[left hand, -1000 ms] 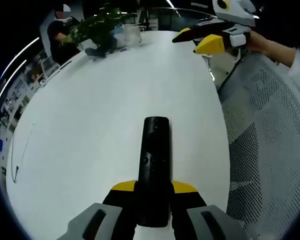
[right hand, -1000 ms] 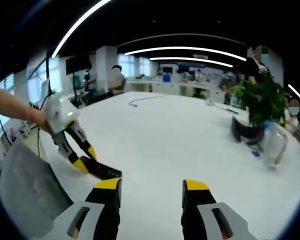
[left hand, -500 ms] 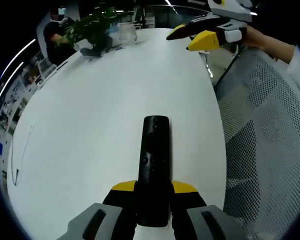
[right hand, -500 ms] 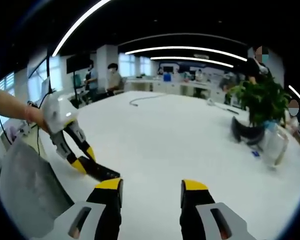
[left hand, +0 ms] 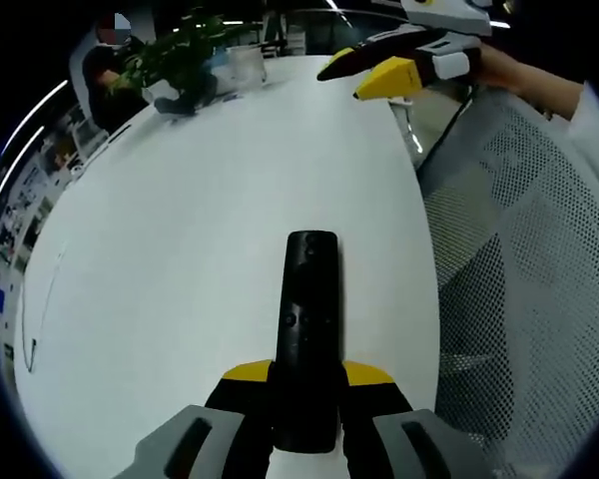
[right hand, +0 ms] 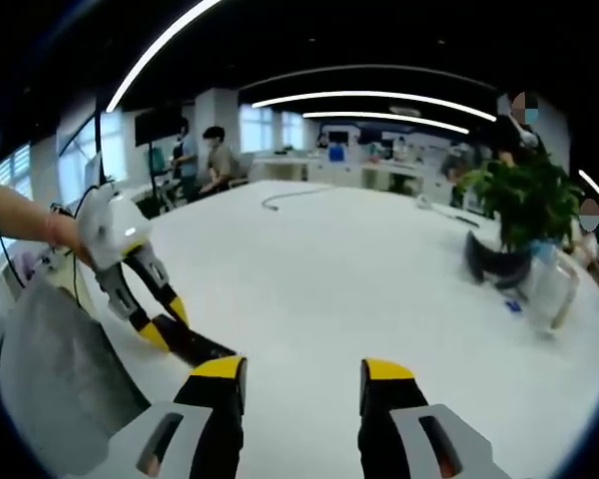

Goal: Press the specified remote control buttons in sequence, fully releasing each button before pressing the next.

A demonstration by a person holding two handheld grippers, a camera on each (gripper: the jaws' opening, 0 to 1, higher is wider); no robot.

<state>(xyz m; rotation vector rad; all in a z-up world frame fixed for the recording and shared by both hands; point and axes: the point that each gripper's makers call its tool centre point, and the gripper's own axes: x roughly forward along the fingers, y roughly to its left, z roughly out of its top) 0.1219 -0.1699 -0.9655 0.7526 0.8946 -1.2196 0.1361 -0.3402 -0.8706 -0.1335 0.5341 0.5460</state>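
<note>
A black remote control (left hand: 305, 329) juts forward from my left gripper (left hand: 306, 384), whose yellow-tipped jaws are shut on its near end, just above the white table (left hand: 180, 230). In the right gripper view the same remote (right hand: 193, 347) shows at the lower left, held by the left gripper (right hand: 158, 327) in a person's hand. My right gripper (right hand: 302, 379) is open with nothing between its yellow tips and hangs over the table (right hand: 359, 269). It appears in the left gripper view at the top right as the right gripper (left hand: 364, 70), well away from the remote.
A potted plant (right hand: 519, 205) and a clear jug (right hand: 551, 289) stand at the table's far side, next to a dark object (right hand: 489, 264). A cable (right hand: 285, 198) lies near the far end. A mesh chair back (left hand: 519, 269) is beside the table edge. People sit in the background.
The right gripper has drifted slightly left and up in the left gripper view. The remote stays clamped in the left gripper. The right gripper's jaws are a touch narrower.
</note>
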